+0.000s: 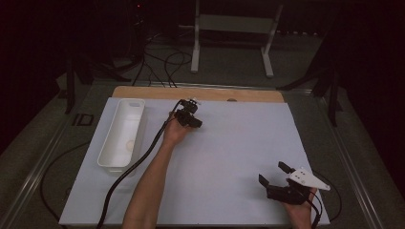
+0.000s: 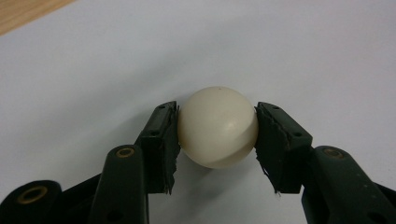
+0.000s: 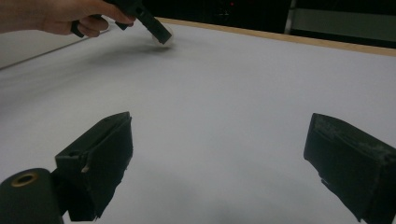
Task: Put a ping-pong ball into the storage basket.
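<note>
Ball first: a cream-white sphere, pinched at its widest between the two pads of my left gripper, resting on or just above the white sheet near the far edge, a little left of centre. In the left gripper view both pads press flat against its sides, so I read that gripper as clamped on the ball. To its left, along the sheet's left edge, lies a white bin, open and long, with a pale round patch on its floor that may be another ball; I cannot make it out. My right gripper sits at the near right corner, jaws spread wide with nothing between them, resting idle. What worries me: the ball is smooth and round and is touched only at two small spots, so a tilt or a quick swing toward the bin could let it squirt out and roll across the sheet, maybe off the bench. Squeezing harder might dent it; a faint crease already shows on its lower front. The trailing cable runs close by the bin and could nudge it if I sweep left. In the high view my hand and the gripper body cover the ball, and whether it is lifted clear of the sheet I cannot tell. The room beyond the bench is dark.
</note>
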Available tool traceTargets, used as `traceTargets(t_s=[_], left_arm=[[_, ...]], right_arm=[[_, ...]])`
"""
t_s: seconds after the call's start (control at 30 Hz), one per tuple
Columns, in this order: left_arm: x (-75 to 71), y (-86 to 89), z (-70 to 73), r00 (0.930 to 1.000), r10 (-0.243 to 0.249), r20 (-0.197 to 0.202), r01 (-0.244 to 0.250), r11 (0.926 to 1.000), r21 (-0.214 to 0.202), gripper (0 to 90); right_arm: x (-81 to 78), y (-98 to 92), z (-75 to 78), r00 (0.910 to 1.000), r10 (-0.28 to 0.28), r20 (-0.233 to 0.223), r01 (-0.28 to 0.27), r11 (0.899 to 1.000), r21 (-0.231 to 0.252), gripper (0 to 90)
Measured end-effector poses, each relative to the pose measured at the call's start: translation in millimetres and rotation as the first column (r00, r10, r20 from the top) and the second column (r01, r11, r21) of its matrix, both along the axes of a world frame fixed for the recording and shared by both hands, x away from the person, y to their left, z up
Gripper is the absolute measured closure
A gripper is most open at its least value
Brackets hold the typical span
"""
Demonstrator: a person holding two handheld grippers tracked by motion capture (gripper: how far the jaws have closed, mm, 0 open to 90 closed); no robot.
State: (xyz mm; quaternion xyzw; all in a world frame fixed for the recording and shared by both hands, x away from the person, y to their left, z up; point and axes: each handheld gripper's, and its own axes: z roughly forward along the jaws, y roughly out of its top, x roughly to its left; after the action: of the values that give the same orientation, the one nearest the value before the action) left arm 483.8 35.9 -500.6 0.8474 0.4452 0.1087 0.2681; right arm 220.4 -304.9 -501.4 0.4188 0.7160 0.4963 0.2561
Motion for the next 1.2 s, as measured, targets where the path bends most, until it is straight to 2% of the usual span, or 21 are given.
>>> traceTargets(t_s=[0.5,0.63,1.2], left_arm=[[-3.1,6.2,15.4,0.9998,0.003,0.02,-0.003,1.0,0.001,51.2],[-4.1,9.4,23.5,0.9996,0.01,0.026,-0.01,0.9999,-0.009,51.2],[-7.1,14.8,40.4,0.9992,0.014,0.038,-0.013,0.9996,-0.025,51.2]], right_arm=[[0.0,0.1,-0.1,1.0,-0.002,-0.003,0.002,1.0,-0.001,7.6],[-0.2,0.5,0.0,1.0,0.0,-0.002,0.0,1.0,-0.003,7.6],[-0.1,0.9,-0.2,1.0,0.0,-0.003,0.0,1.0,-0.003,7.6]])
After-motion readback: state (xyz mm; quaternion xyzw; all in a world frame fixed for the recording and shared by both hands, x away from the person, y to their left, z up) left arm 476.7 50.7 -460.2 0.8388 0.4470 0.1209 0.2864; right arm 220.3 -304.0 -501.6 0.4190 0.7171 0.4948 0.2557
